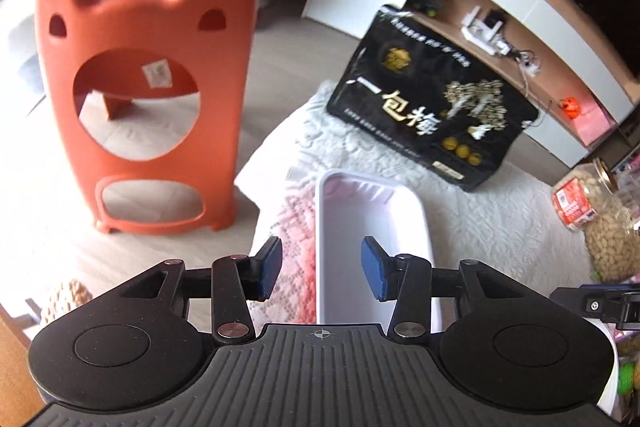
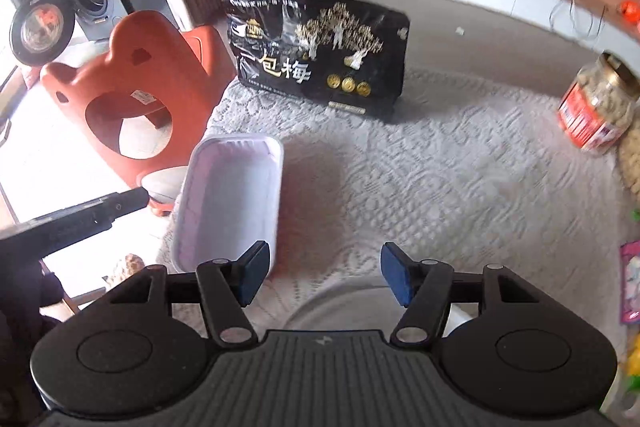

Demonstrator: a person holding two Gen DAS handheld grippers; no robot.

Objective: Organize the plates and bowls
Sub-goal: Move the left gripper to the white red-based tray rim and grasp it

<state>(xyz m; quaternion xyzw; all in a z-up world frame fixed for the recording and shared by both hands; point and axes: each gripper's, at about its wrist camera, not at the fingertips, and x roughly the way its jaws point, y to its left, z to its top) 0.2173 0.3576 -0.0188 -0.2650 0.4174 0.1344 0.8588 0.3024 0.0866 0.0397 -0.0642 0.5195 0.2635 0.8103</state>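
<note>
A white rectangular tray point(image 1: 372, 223) lies on the lace-covered table point(image 1: 488, 227), empty, with its long side running away from me. My left gripper point(image 1: 322, 269) hangs open over the tray's near end; the tray's left rim passes under the gap and neither pad touches it. In the right wrist view the same tray point(image 2: 228, 203) sits to the left. My right gripper point(image 2: 324, 275) is open with nothing between its fingers, above the far rim of a pale round plate point(image 2: 332, 311) that my gripper body mostly hides.
A black printed bag point(image 2: 320, 59) stands at the back of the table, and a jar of nuts point(image 2: 596, 107) lies at the right. An orange animal-shaped stool point(image 1: 148, 87) stands on the floor past the table's left edge. Shelving lines the far wall.
</note>
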